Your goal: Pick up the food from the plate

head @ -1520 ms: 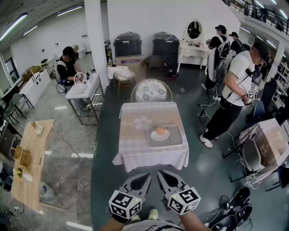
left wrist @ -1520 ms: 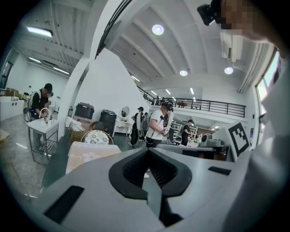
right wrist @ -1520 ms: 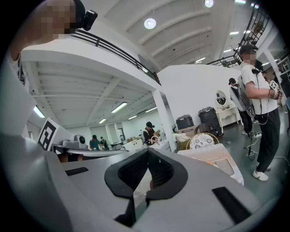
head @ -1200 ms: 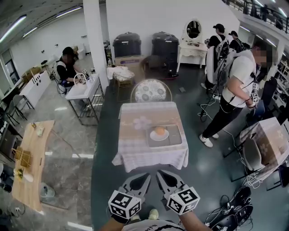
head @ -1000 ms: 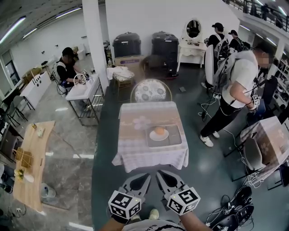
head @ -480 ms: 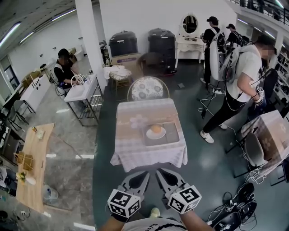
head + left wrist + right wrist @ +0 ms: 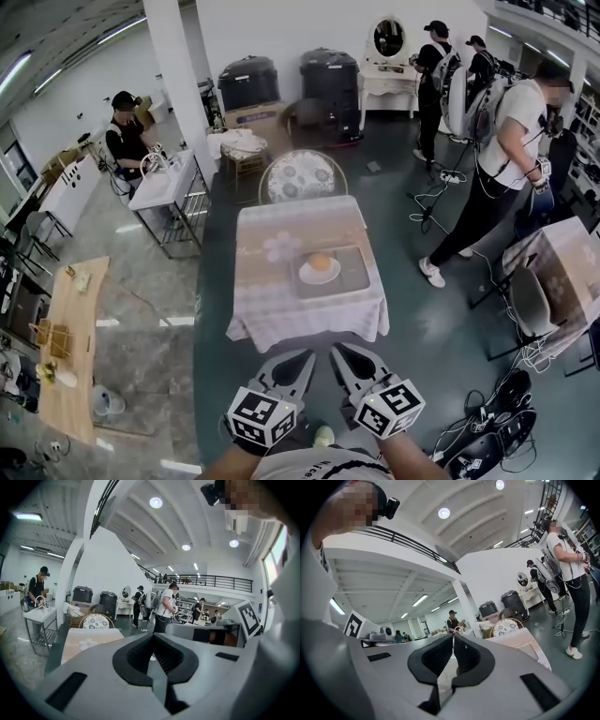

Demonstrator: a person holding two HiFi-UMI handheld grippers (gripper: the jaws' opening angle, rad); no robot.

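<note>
Food: one round orange-tan item on a white plate. The plate sits on the left part of a grey tray, and the tray lies on the right half of the counter, which is covered by a pale checked cloth.

Left hand-held gripper: low in the head view, jaws pressed together, nothing between them. Confirmed in the left gripper view.

Right hand-held gripper: just beside the left one, tips leaning toward it. Jaws closed tip to tip and empty.

Both are held off the counter's near edge, over the dark floor. The food is at about 12 o'clock from the pair, well apart, with the counter's near edge and a strip of cloth between. No contact with food, plate or tray.

Beyond the counter at 12 o'clock: a chair with a round patterned back, against the far edge.

At 2 o'clock: a person in a white shirt stands on the floor.
</note>
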